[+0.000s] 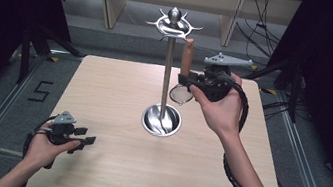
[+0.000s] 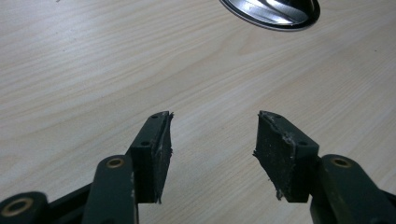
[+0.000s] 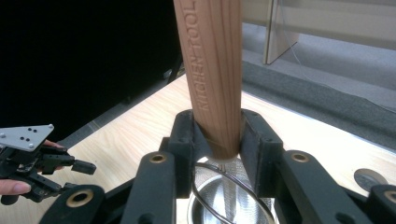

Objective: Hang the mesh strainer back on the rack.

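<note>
Beside the stand's pole (image 1: 167, 73), we hold the strainer's wooden handle (image 3: 212, 70) upright in the right gripper (image 3: 217, 140), jaws touching its lower end. We should lift steadily toward a top hook (image 1: 196, 28); the left gripper (image 2: 212, 140) rests wide, empty.

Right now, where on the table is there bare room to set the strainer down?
Bare wood lies between the left gripper and the stand's base, and along the near edge. Around the stand's pole it is crowded: the right gripper holds the strainer there.
</note>
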### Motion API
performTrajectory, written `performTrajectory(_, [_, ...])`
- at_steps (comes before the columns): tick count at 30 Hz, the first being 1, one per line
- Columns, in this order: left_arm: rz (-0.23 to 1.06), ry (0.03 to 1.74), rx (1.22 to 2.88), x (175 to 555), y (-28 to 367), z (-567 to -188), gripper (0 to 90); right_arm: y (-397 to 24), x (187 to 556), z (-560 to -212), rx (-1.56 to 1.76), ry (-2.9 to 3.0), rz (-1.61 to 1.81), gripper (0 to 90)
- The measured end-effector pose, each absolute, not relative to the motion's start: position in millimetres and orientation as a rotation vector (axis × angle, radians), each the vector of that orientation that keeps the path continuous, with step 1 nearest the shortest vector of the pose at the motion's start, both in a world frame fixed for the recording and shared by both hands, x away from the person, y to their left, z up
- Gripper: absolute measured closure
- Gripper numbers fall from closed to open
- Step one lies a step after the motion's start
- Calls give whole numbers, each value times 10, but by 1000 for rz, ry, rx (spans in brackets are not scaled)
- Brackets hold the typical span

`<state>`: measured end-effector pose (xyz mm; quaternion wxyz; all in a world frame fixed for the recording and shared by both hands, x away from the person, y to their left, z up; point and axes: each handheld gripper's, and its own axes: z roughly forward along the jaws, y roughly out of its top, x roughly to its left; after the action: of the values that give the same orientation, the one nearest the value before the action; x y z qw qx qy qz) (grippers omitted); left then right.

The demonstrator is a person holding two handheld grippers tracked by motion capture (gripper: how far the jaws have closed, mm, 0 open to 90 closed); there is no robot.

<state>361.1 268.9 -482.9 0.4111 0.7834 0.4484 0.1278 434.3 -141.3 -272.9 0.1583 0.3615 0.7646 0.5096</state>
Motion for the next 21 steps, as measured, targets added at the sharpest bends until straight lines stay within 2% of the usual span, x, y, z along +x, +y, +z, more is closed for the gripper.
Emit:
performTrajectory(13, [320,1131,1972,3610,2692,-4828,445,-1432,4332,-2730,1026,2148,1473,615])
performTrajectory(21, [319,1131,1969,3610,2694,-4827,444,-1416,4285,-2747,1033,2122,1457,498])
